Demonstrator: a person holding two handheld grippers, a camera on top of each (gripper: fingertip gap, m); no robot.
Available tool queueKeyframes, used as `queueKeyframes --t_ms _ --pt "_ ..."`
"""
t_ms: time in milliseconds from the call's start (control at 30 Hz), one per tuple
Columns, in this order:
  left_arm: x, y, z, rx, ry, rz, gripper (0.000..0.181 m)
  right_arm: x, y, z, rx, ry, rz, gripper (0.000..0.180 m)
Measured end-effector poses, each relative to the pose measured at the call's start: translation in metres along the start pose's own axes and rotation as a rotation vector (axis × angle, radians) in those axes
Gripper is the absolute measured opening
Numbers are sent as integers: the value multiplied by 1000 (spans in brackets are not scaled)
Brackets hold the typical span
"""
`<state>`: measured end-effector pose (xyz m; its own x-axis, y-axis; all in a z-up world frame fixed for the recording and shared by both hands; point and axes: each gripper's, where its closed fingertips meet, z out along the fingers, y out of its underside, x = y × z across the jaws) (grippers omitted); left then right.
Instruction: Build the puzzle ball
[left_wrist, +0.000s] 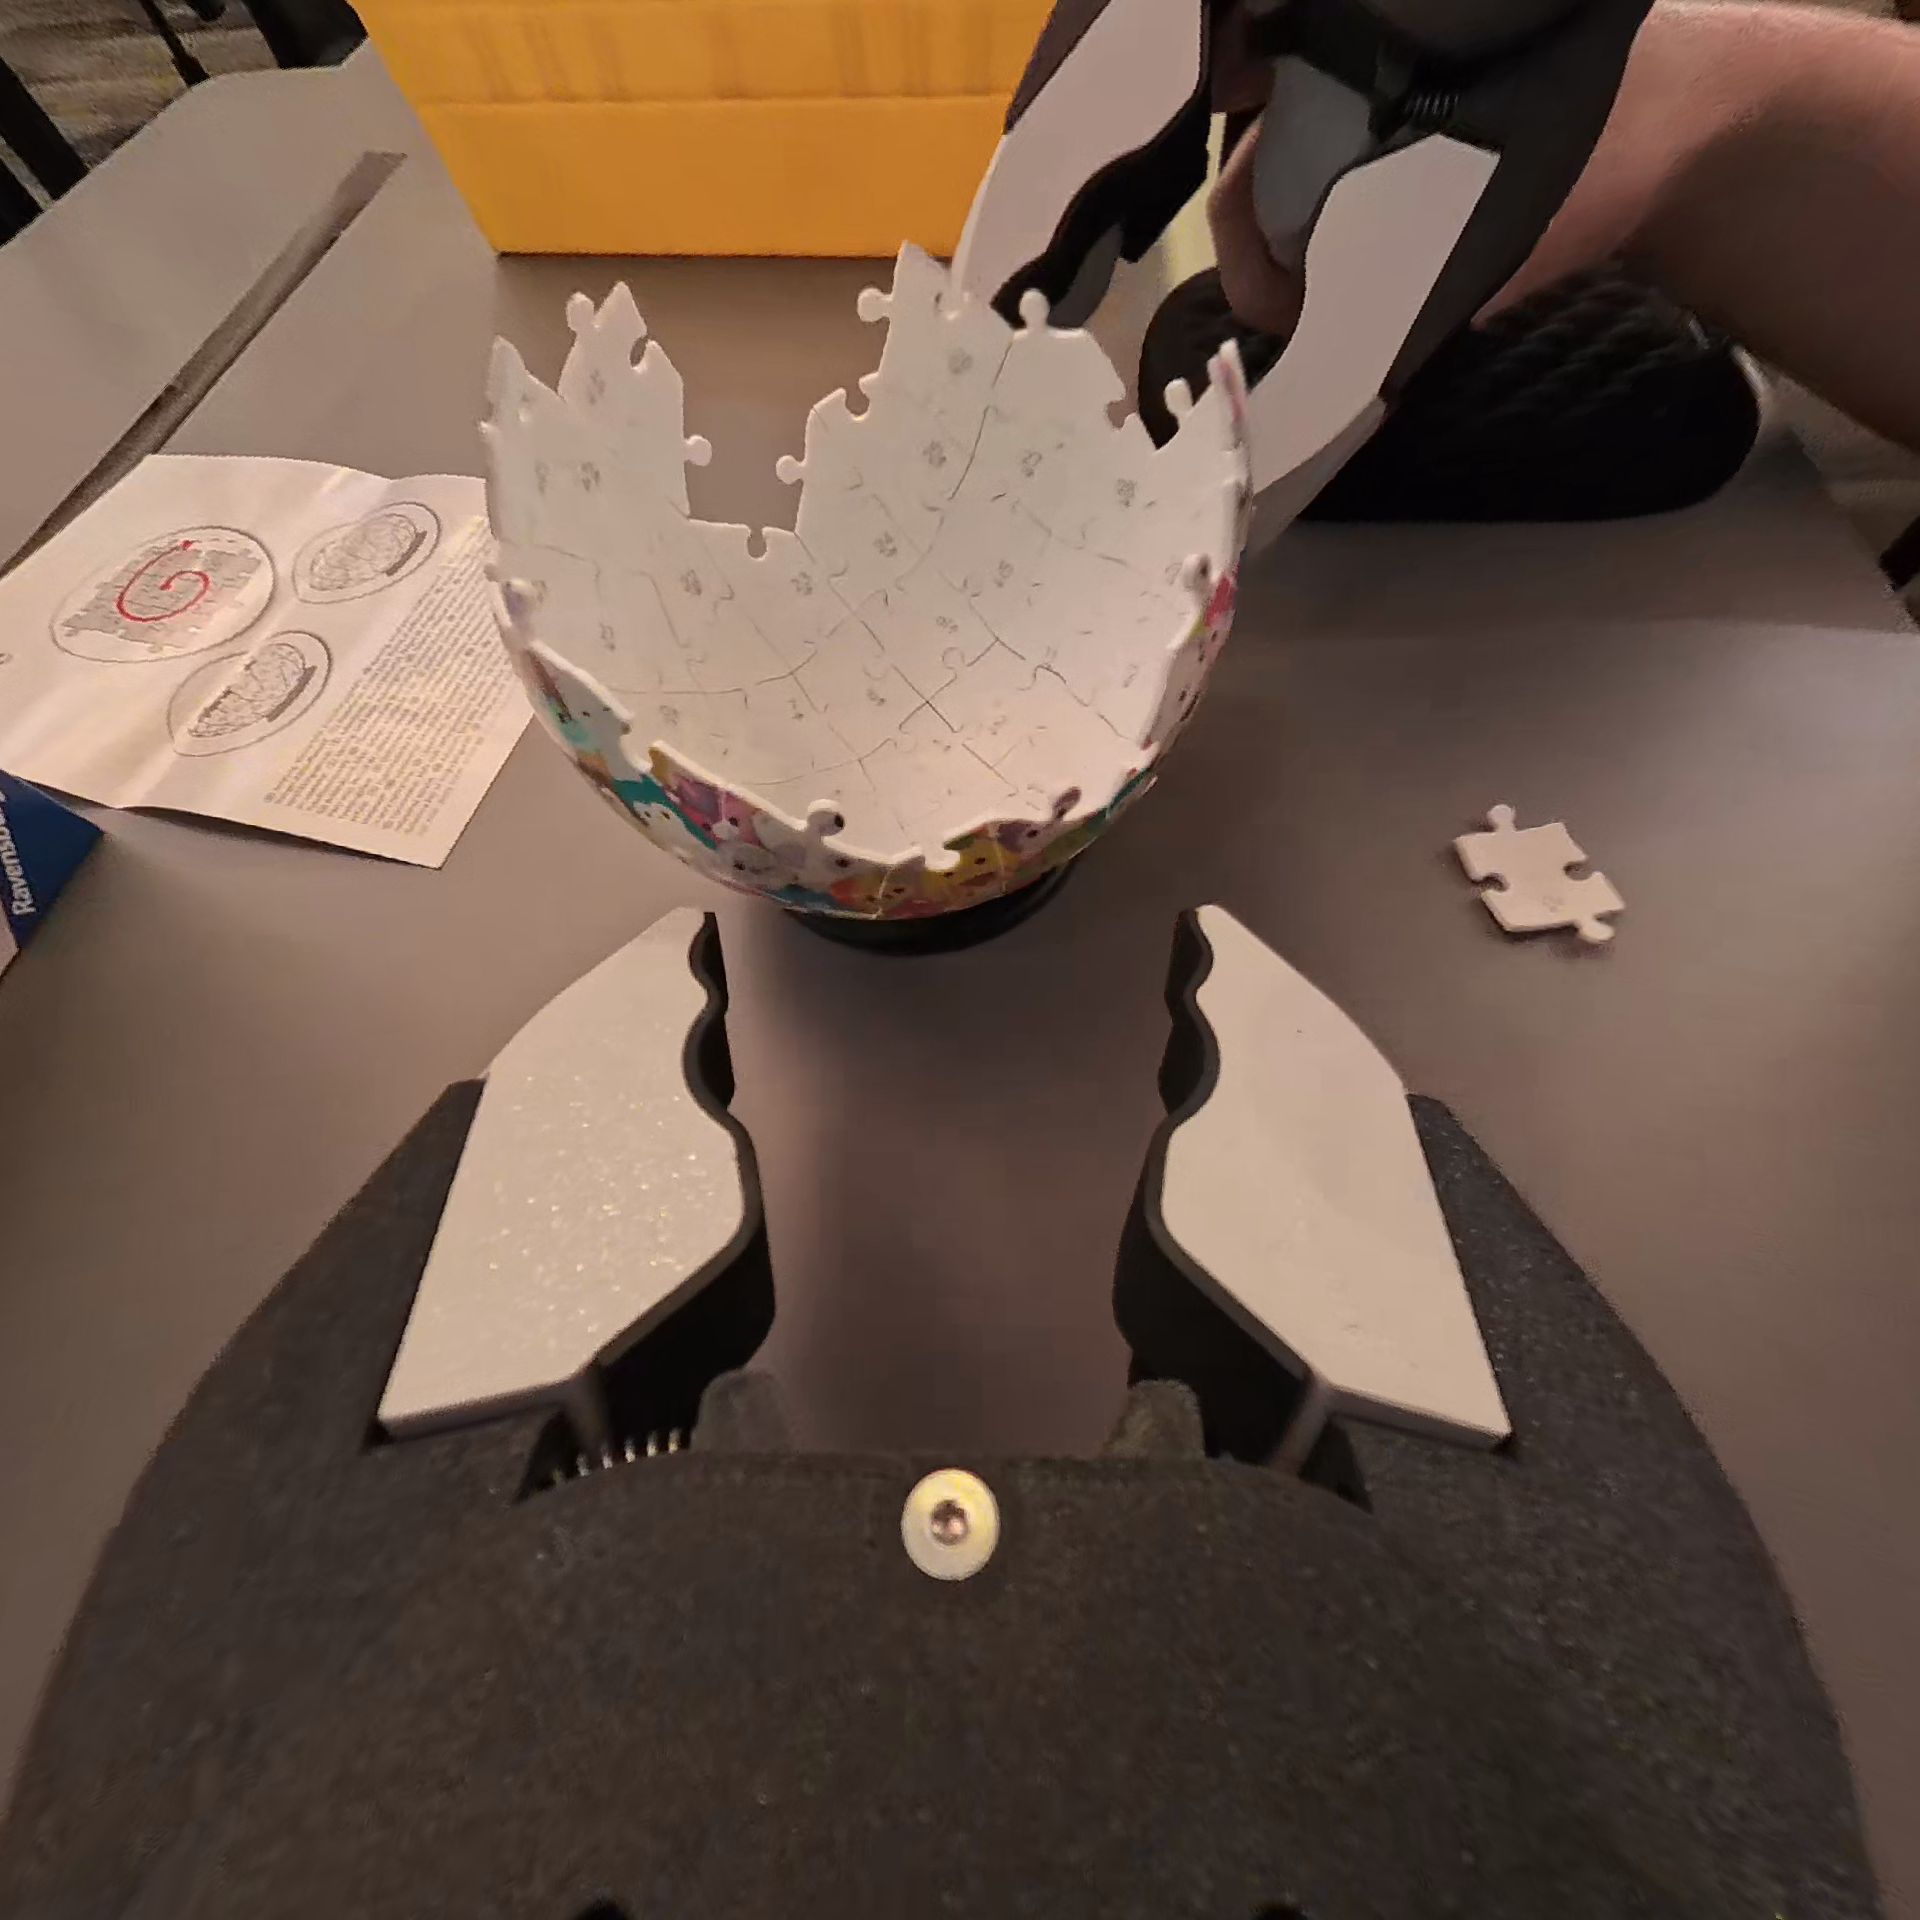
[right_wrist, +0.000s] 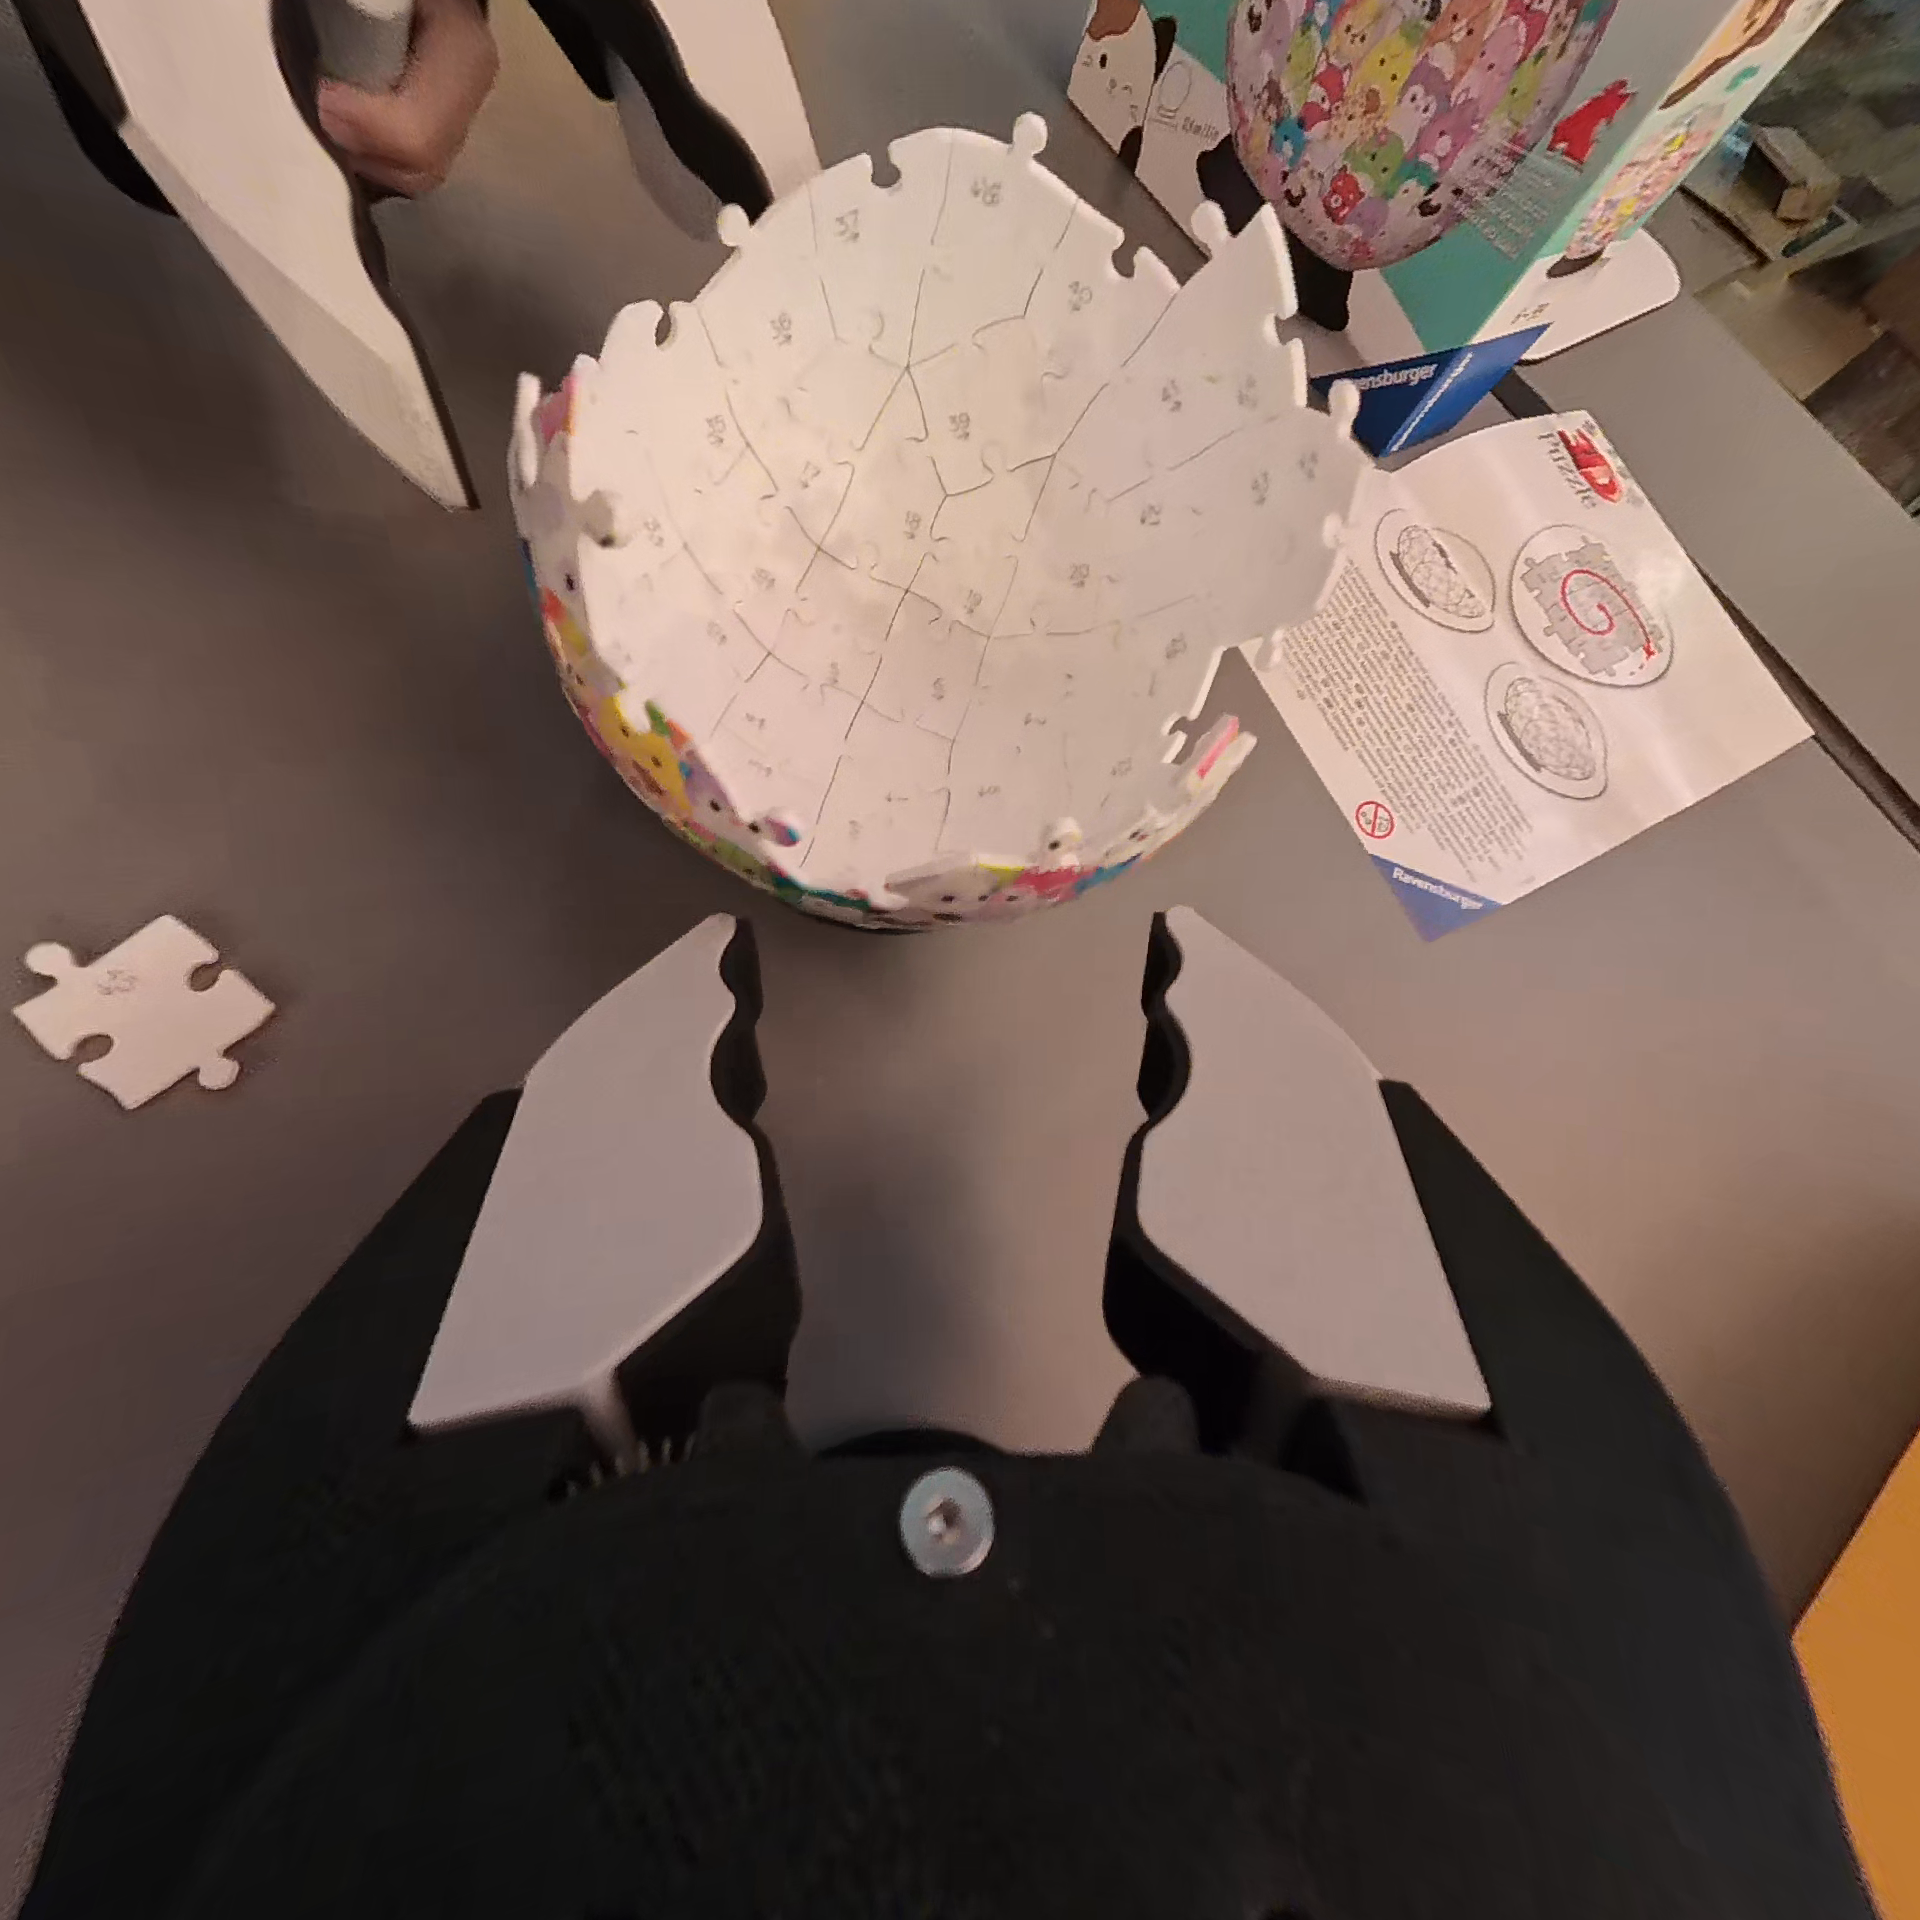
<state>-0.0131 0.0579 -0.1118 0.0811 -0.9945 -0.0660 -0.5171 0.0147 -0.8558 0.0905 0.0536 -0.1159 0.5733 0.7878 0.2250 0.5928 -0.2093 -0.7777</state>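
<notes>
The half-built puzzle ball (left_wrist: 883, 623) is an open bowl, white inside and colourful outside, with a jagged rim, sitting on a black stand (left_wrist: 935, 923). It also shows in the right wrist view (right_wrist: 914, 540). My left gripper (left_wrist: 951, 935) is open and empty, just short of the ball's near side. My right gripper (right_wrist: 945, 930) is open and empty on the opposite side; in the left wrist view it (left_wrist: 1164, 395) hangs by the far rim. One loose white piece (left_wrist: 1538, 878) lies face down on the table, and shows in the right wrist view (right_wrist: 140, 1008).
A folded instruction sheet (left_wrist: 239, 644) lies beside the ball, also in the right wrist view (right_wrist: 1538, 665). The puzzle's box (right_wrist: 1403, 135) stands behind it. A yellow box (left_wrist: 707, 125) sits at the table's far edge. A black fabric object (left_wrist: 1558, 395) lies at the right. Both grippers' tips are roughly 11 centimeters from the loose white piece (left_wrist: 1538, 878). Look for it in the right wrist view (right_wrist: 143, 997) too.
</notes>
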Motion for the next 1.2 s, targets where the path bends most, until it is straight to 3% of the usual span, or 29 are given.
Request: queueKeyframes --t_ms 333,1033,1200 --pt "-14 2 11 -32 -74 140 74 -3 -8 3 51 -61 23 67" --pt "-11 -20 -9 58 -76 -11 72 -16 -7 7 8 -208 248 69" --pt "-8 -20 -10 65 -71 -6 72 -17 -12 -24 96 -148 240 68"
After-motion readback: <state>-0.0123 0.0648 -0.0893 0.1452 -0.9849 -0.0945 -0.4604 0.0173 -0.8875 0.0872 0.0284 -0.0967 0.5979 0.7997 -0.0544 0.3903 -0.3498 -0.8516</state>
